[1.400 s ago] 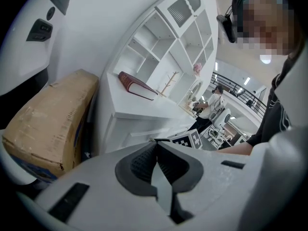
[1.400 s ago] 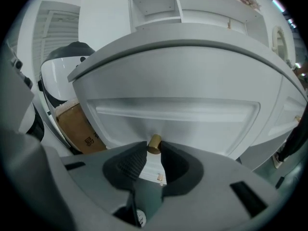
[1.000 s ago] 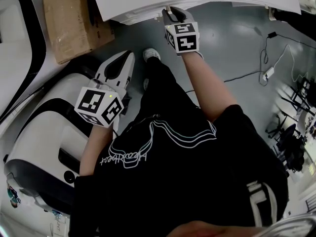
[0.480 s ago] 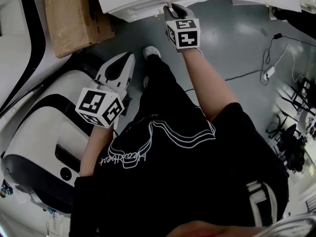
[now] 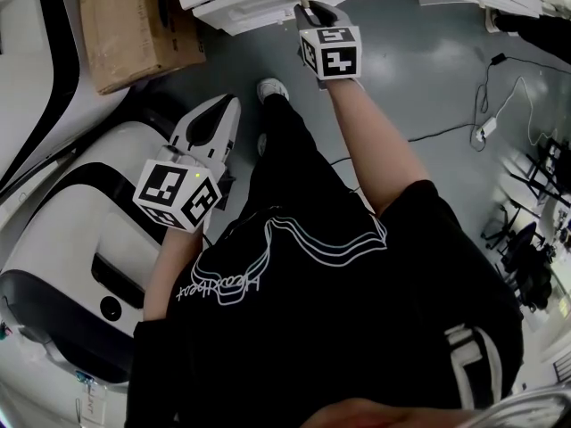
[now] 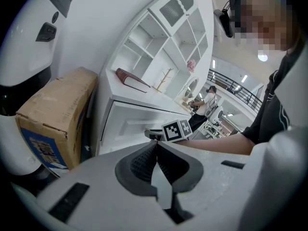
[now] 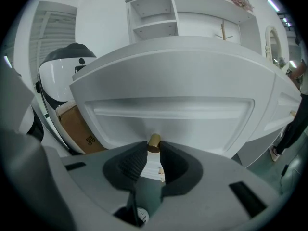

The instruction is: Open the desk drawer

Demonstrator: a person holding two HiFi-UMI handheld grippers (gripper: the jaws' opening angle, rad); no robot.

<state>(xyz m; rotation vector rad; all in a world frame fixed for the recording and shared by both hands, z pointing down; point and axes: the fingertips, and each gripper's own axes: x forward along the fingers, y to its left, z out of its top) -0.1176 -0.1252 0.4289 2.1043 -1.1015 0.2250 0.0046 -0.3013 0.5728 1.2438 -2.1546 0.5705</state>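
Our right gripper (image 7: 154, 148), at twelve o'clock in the head view, has its fingers grasping the drawer's (image 7: 192, 114) brass knob (image 7: 154, 140). Our left gripper (image 6: 156, 147), at nine o'clock, has its fingers clenched, empty.

— Where do my views sit?
— Head view: above the person (image 5: 339, 310), facing steeply down at the floor (image 5: 419, 78), the drawer (image 5: 259, 12) at its top edge. Right gripper view: very close to the drawer front, facing its knob (image 7: 154, 142). Left gripper view: farther back, I look across at the desk (image 6: 144, 97).
— Shared ground?
— All three show the drawer; head and left gripper views both show the cardboard box (image 5: 134, 25) and right gripper (image 5: 308, 9).
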